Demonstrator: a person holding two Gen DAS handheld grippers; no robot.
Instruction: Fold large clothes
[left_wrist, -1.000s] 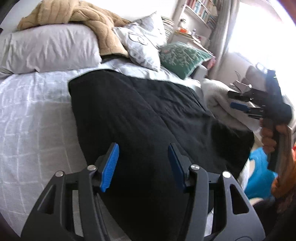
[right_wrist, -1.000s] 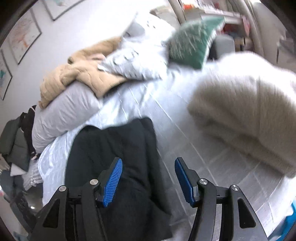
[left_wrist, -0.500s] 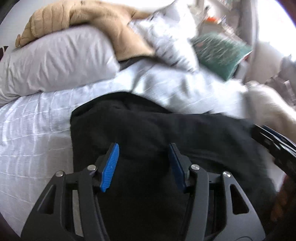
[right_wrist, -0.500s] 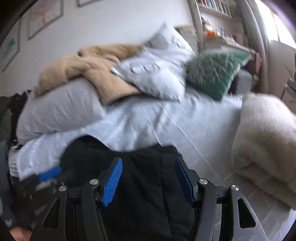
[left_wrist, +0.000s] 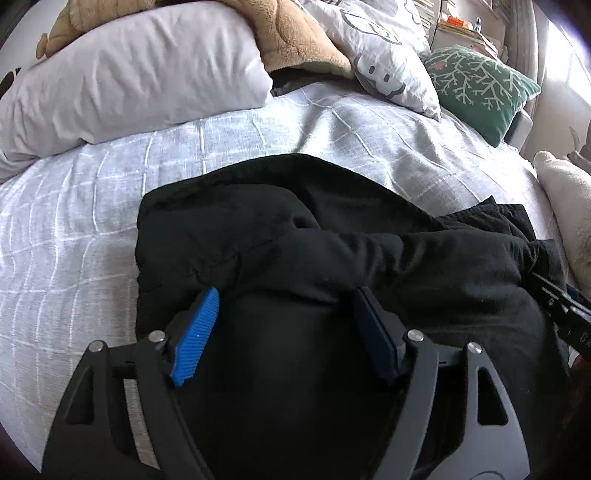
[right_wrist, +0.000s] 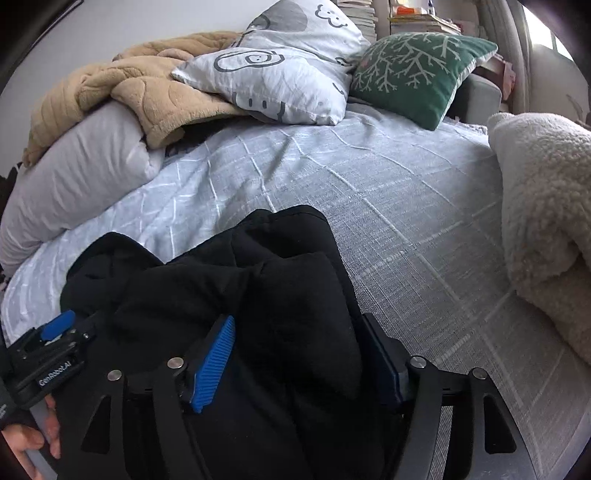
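Left gripper (left_wrist: 284, 325): jaws opening, pads clear of the cloth, a fold of the black garment (left_wrist: 332, 258) lying loose between them.
Right gripper (right_wrist: 299, 354): jaws opening too, black cloth bunched between the pads, no pinch visible.
Garment place: rumpled in a doubled heap on the grey checked bedspread (right_wrist: 406, 206), near the bed's front edge.
Handling: soft, limp, fairly thick; likely to sag and slide when lifted.
Where to grip: best judged at the hemmed edge or corners, both layers together.
Surroundings: cream fleece blanket (right_wrist: 546, 206) to the right, grey pillow (left_wrist: 129, 74) and green cushion (right_wrist: 417, 70) behind.
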